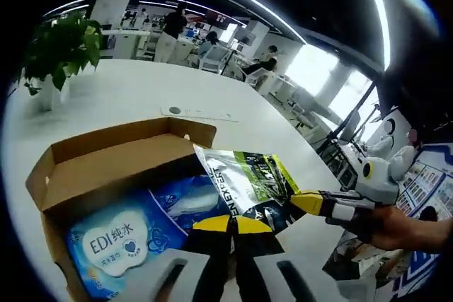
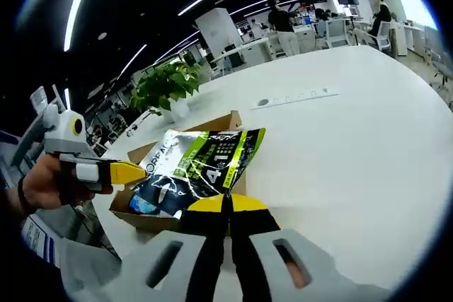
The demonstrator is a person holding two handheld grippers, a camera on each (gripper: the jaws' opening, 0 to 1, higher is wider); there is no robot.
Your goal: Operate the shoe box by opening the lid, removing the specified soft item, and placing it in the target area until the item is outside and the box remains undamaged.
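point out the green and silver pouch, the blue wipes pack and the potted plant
green and silver pouch (image 1: 244, 178): left gripper view, its printed front face
blue wipes pack (image 1: 117, 242): left gripper view, white label on its top, inside the box
potted plant (image 2: 166, 86): right gripper view, its leaves

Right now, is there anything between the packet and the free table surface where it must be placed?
Nothing visible stands in the way. The packet is lifted above the open shoe box, gripped by both the left tongs and the right tongs. Beyond the box the white table lies bare; the power strip and potted plant sit farther off.
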